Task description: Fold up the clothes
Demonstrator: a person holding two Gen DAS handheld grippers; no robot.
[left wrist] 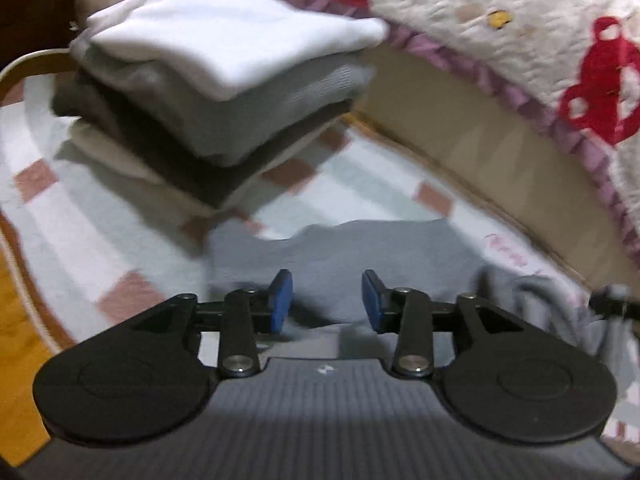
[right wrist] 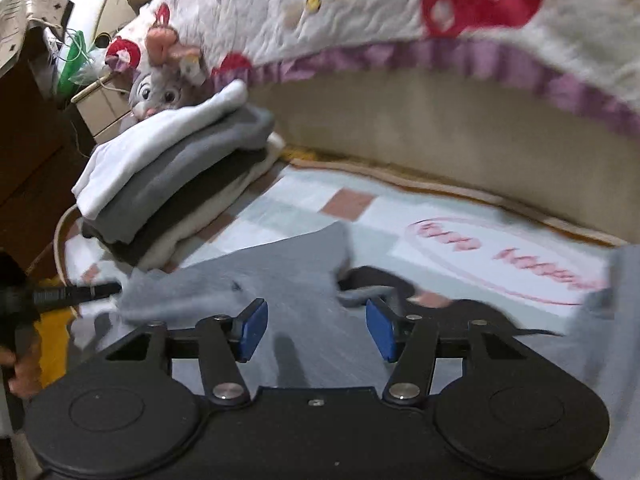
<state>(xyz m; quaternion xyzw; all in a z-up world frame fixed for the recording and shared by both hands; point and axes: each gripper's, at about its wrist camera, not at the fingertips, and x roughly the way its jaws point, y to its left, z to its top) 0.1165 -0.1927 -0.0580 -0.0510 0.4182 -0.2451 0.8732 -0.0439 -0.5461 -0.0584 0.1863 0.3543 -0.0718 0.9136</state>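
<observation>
A grey garment (left wrist: pixel 340 252) (right wrist: pixel 280 276) lies spread on the pale rug, right under both grippers. My left gripper (left wrist: pixel 327 300) hangs just above it, its blue pads apart with only flat cloth showing between them. My right gripper (right wrist: pixel 316 330) stands open wider over the same grey cloth, nothing pinched between its pads. A stack of folded clothes (left wrist: pixel 216 92) (right wrist: pixel 172 184), white on top, then grey, dark and cream, sits on the rug at the back left. The left gripper's black tip (right wrist: pixel 76 294) shows at the left edge of the right wrist view.
A bed side with a quilted white cover with red prints and a purple frill (left wrist: pixel 560 80) (right wrist: pixel 400 12) curves along the back and right. A plush toy (right wrist: pixel 160 88) rests behind the stack. The rug (left wrist: pixel 100 200) has pink squares; wooden floor (left wrist: pixel 16 360) lies at the left.
</observation>
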